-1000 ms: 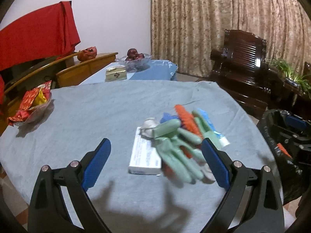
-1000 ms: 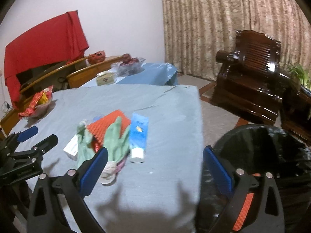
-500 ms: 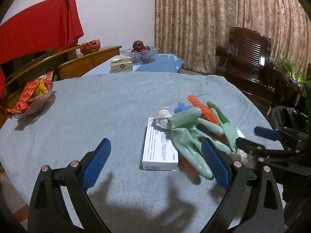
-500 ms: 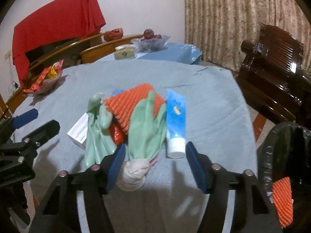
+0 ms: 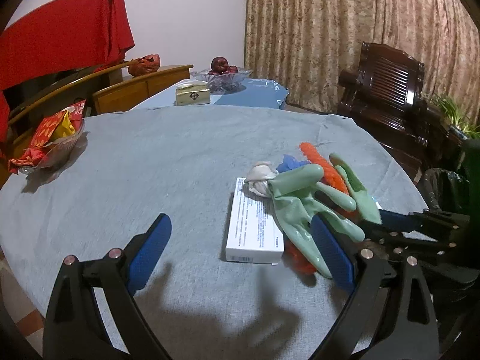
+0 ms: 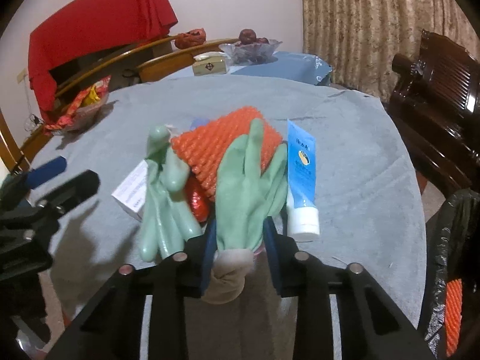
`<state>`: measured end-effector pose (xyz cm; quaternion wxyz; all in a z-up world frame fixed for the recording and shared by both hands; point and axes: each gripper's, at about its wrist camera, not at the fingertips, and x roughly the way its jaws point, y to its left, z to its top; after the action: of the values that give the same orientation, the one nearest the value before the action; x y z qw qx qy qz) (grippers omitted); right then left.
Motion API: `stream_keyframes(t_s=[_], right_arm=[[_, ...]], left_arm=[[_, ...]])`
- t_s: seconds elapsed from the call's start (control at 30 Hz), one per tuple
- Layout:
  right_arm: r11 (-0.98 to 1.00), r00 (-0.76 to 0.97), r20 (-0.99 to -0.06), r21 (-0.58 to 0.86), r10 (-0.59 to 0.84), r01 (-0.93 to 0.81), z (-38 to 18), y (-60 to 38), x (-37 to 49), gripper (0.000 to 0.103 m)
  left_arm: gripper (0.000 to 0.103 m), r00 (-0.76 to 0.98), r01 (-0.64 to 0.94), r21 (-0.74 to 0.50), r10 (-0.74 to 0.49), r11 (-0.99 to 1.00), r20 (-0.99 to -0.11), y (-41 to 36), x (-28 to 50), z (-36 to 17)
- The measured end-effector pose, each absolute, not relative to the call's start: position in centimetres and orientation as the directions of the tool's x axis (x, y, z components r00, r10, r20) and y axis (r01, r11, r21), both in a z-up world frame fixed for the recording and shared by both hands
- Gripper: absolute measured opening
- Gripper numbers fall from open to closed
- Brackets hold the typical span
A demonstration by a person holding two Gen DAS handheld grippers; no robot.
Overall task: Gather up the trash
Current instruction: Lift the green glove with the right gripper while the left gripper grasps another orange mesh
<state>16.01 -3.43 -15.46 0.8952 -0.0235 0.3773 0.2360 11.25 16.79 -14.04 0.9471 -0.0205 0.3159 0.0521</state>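
A trash pile lies on the grey tablecloth: two green rubber gloves, an orange foam net, a white box, a blue tube and a red wrapper. My right gripper is shut on the cuff of the right green glove; it shows in the left wrist view. The other green glove lies over the box. My left gripper is open and empty, just short of the box.
A black-lined trash bin with an orange net inside stands off the table's right edge. A bowl of snack packets sits at far left. A second table with a fruit bowl and a dark wooden chair stand behind.
My right gripper has moved from beside the bin to the pile and closed on the green glove's cuff. My left gripper has shifted a little and stays open.
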Motion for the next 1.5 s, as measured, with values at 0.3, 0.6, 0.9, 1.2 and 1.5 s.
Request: stream_keyframes(t_s=[0.3, 0.6, 0.9, 1.2, 1.5], right_arm=[[0.884, 0.645, -0.625, 0.172, 0.439, -0.435, -11.8, -5.3, 14.8, 0.029], [0.91, 0.7, -0.593, 0.156, 0.397, -0.383, -10.0, -7.6, 15.3, 0.029], [0.925, 0.696, -0.621, 0.143, 0.361, -0.353, -11.5, -8.7, 16.7, 0.029], [0.925, 0.691, -0.628, 0.137, 0.358, -0.354, -12.3, -8.8, 17.0, 0.029], [0.924, 0.686, -0.632, 0.141, 0.36, -0.356, -12.5, -8.8, 17.0, 0.029]], left_arm=[[0.091, 0.813, -0.078, -0.021, 0.051, 0.997, -0.58, 15.7, 11.2, -13.1], [0.091, 0.822, -0.033, -0.036, 0.006, 0.999, -0.57, 13.6, 12.4, -12.6], [0.091, 0.806, -0.027, -0.022, 0.009, 0.999, -0.592, 11.9, 16.2, -13.6], [0.069, 0.767, -0.041, -0.037, 0.007, 0.998, -0.641, 12.1, 18.2, -15.6], [0.03, 0.77, -0.042, -0.101, -0.032, 0.994, -0.637, 13.4, 16.9, -15.7]])
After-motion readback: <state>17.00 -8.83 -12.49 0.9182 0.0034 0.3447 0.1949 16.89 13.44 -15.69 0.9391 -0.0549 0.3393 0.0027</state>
